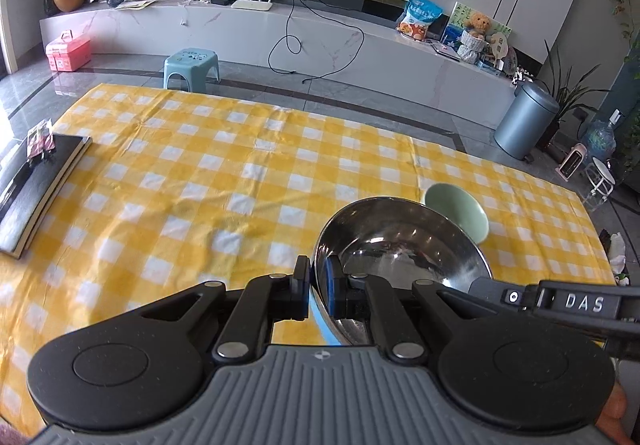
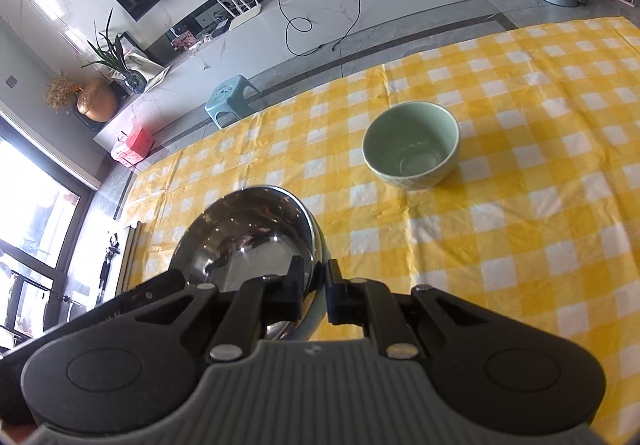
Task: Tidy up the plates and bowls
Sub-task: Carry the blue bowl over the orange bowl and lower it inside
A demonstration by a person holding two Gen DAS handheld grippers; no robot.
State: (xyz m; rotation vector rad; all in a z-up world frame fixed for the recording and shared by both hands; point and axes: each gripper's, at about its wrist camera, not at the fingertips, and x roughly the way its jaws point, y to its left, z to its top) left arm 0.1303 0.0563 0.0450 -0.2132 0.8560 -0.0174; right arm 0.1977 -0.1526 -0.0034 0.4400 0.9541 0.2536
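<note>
Steel is what both tools are holding: one shiny metal bowl [image 1: 400, 245], pinched at its rim from two sides. In the left wrist view the left gripper [image 1: 320, 287] has its jaws clamped on the bowl's near-left rim, at lower centre of the frame, one pad outside the wall and one inside. In the right wrist view the right gripper [image 2: 316, 285] is clenched on the opposite rim of the same bowl [image 2: 248, 237], again one pad either side of the thin wall. The bowl appears to hang clear of the yellow checked tablecloth [image 1: 200, 165], though its underside is hidden.

A green bowl [image 2: 412, 145] sits upright and empty on the cloth, right of centre in the right wrist view, well apart from the steel one; in the left wrist view it peeks out behind the steel rim [image 1: 460, 209].

The likely step is carrying the steel bowl to the green one for stacking. Which nests in which is hard to judge; the steel bowl looks wider. To do it well, both hands should travel together at matching height, so the rim is neither twisted nor pulled from the pads. Polished steel is slippery, so keep the bowl level, and set it down gently before loosening either grip.
</note>
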